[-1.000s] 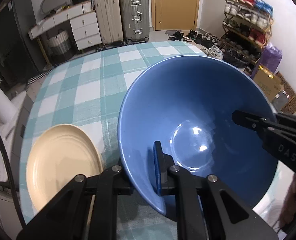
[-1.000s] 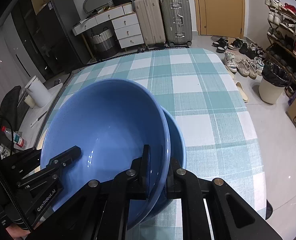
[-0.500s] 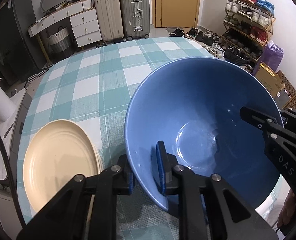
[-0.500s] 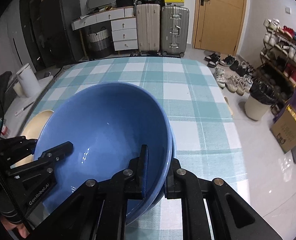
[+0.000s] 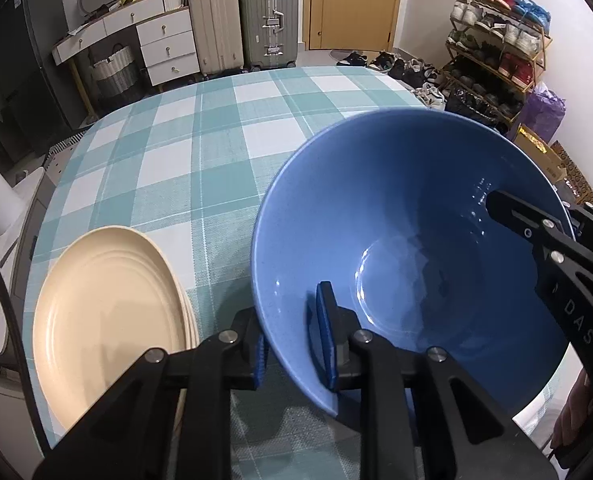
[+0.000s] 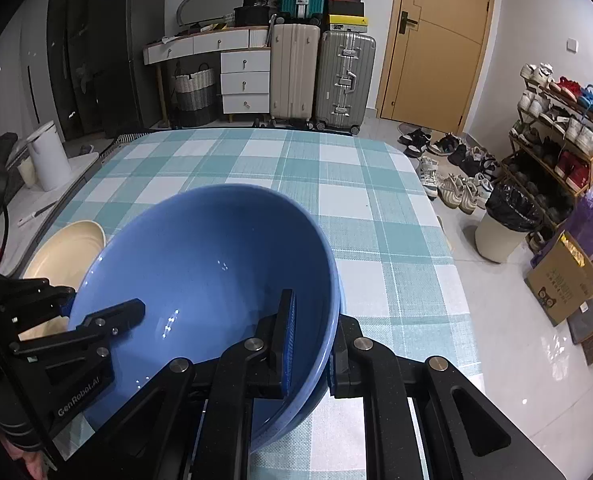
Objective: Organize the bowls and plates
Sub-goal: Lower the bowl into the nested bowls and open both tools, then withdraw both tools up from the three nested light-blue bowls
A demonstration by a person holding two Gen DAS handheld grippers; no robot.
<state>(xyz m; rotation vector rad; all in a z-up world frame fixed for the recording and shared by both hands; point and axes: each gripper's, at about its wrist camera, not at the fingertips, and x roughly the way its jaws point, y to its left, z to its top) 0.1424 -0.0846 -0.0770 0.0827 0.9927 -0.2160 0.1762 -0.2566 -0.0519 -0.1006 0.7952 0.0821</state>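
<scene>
Two nested blue bowls (image 5: 408, 240) are held between both grippers above the checked table. My left gripper (image 5: 292, 344) is shut on the near rim of the blue bowls, one finger inside and one outside. My right gripper (image 6: 308, 340) is shut on the opposite rim of the blue bowls (image 6: 200, 280); the lower bowl's edge shows just under the upper one. A stack of cream plates (image 5: 108, 320) lies on the table to the left of the bowls, and it also shows in the right wrist view (image 6: 64, 256).
The table with a teal and white checked cloth (image 5: 184, 152) stretches ahead. Suitcases (image 6: 320, 76), a drawer unit (image 6: 240, 80), a shoe rack (image 6: 564, 128), a bin (image 6: 504, 224) and a cardboard box (image 6: 564, 276) stand on the floor around it.
Both grippers have lifted the blue bowls and tilted upward, so more of the room and far table shows. The plates have not moved.
</scene>
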